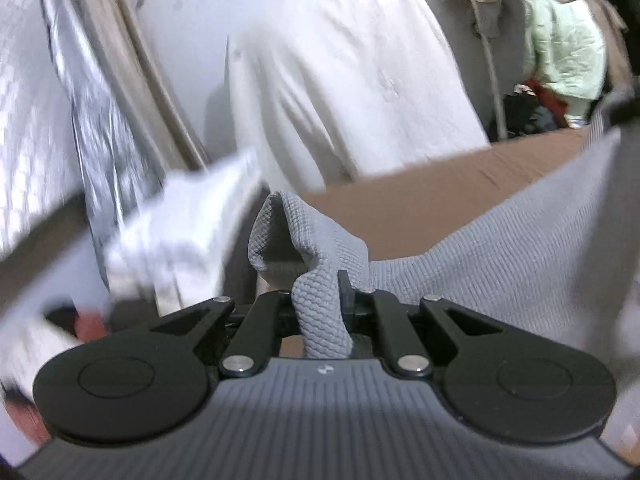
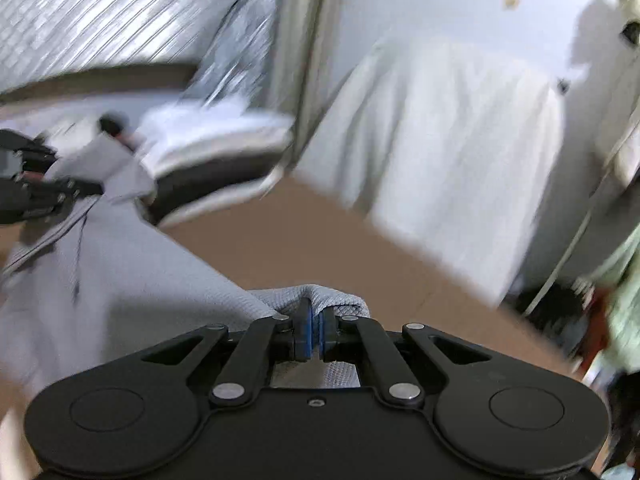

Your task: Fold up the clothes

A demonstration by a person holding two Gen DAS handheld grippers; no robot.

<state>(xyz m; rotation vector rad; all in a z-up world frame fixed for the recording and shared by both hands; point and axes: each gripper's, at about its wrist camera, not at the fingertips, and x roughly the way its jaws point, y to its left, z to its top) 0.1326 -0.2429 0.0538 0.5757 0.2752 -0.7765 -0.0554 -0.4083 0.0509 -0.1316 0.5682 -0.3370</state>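
Note:
A grey waffle-knit garment [image 1: 520, 240] hangs stretched between my two grippers above a brown surface [image 1: 420, 196]. My left gripper [image 1: 320, 292] is shut on one bunched edge of it, cloth bulging up between the fingers. My right gripper [image 2: 316, 320] is shut on another edge of the same garment [image 2: 120, 280], which slopes away to the left. The left gripper [image 2: 36, 196] shows at the far left of the right wrist view, holding the cloth's far edge. Both views are motion-blurred.
A white cloth-draped object [image 1: 348, 80] stands behind the brown surface [image 2: 320, 240]. A white folded pile [image 2: 216, 140] lies at the left. Silver curtain [image 1: 104, 120] and window at left. Hanging clothes, one pale green [image 1: 568, 52], at right.

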